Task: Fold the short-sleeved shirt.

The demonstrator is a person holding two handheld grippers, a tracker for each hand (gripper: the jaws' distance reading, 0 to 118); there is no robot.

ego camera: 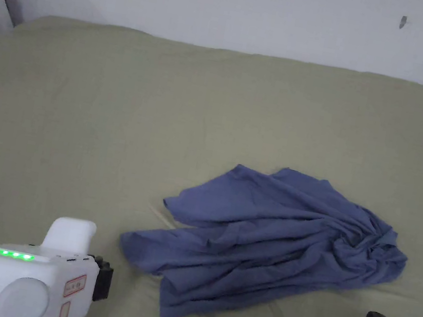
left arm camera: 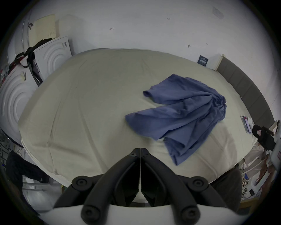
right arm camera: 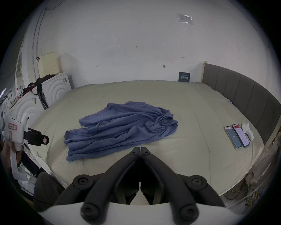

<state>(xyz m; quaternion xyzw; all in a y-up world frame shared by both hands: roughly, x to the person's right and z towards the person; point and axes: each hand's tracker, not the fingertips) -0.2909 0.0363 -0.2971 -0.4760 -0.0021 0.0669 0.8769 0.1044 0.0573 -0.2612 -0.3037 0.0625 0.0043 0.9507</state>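
Shirt: we saw the blue short-sleeved shirt [ego camera: 273, 238] lying crumpled, right of centre in the lower half of the head view; it rested on the olive bed sheet [ego camera: 112, 109], bunched tightest at its right end, looser flaps spreading toward the lower left.

Left gripper: in its own view the left gripper [left arm camera: 139, 150] had its jaws closed tip to tip, nothing between them; it hung at the near edge of the bed, apart from the cloth.

Right gripper: the right gripper [right arm camera: 140, 148] likewise had its jaws pressed together and empty; it sat at the lower right corner of the head view, short of the shirt.

Step in hand: we judged folding had not begun; the first job was to spread the shirt flat.

Doing it well: we would open both jaws before reaching; we would take one layer at a hem corner or shoulder, not a bundle of folds; pulling the two grips apart should shake the knot at the right end loose.

Edges: the lower-left hem flap lay nearest the left gripper; which edge was collar we could not tell.

Open room: much bare sheet lay to the upper left and behind the shirt; two phones [right arm camera: 237, 137] lay well to the right near the grey headboard [right arm camera: 243, 94], so we would spread leftward.
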